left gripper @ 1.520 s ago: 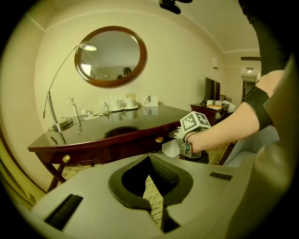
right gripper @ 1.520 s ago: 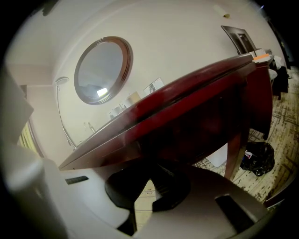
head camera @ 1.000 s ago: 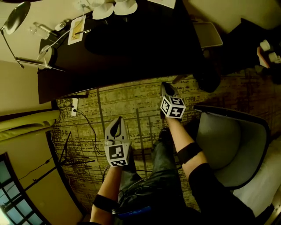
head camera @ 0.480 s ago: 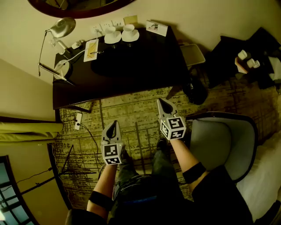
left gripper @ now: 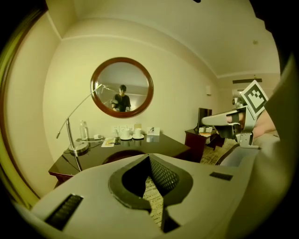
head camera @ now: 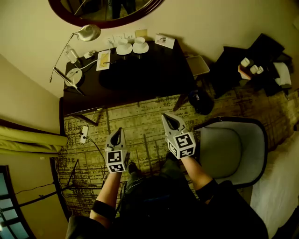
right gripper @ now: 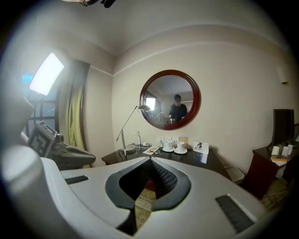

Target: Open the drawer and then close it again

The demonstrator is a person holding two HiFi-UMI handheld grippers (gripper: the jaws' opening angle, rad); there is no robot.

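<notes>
The person is standing on the carpet point(head camera: 140, 123) and holding both grippers out in front, clear of the floor and apart from each other. The left gripper point(head camera: 117, 134) is pointing toward the desk point(head camera: 154, 77). Its jaws are pressing together tip to tip and are gripping nothing. The right gripper point(head camera: 169, 122) is sitting slightly ahead of the left one and is aiming at the same desk. Its jaws are likewise meeting with nothing between them. A chair point(head camera: 233, 149) is standing just to the right of the right gripper. A power strip point(head camera: 84, 134) is lying on the carpet left of the left gripper, near a desk leg.

The desk is standing against the wall, well apart from both grippers. The drawer cannot be made out: the head view is looking down on the desk top, and the gripper views are showing only the top and its front edge. A lamp point(head camera: 86, 32) is standing at the desk's left end. Two cups point(head camera: 131, 46) are resting on saucers at the back, close to the wall. A round mirror point(head camera: 100, 11) is hanging above the desk, and a dark cabinet point(head camera: 254, 70) is standing to its right
</notes>
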